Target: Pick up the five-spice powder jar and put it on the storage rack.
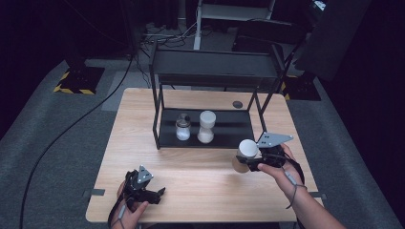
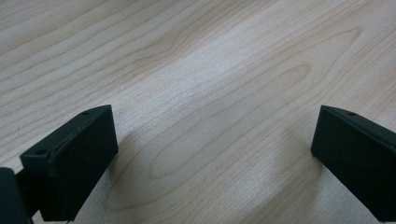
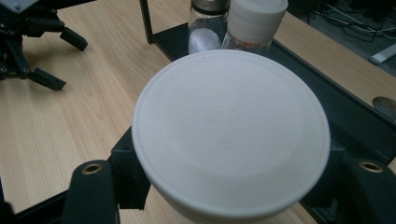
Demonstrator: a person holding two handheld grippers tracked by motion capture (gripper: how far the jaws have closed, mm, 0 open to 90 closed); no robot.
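A: What does the right gripper (image 1: 248,162) hold?
B: A round white-lidded brown jar (image 1: 244,155), clamped between its jaws just above the light wooden table (image 1: 200,186), in front of the black metal shelf rack (image 1: 210,129).
A: And the left gripper (image 1: 160,194)?
B: Jaws spread wide, grasping nothing, resting low at the table's near left edge.

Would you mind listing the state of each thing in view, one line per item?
Right gripper: shut on the white-lidded jar.
White-lidded jar: lid on, held clear of the table in front of the rack.
Left gripper: open, nothing between its jaws, low over the table.
Small glass jar: upright on the rack's lower shelf, lid on.
Tall white-capped bottle: upright beside it, capped.
Black rack: standing on the table.
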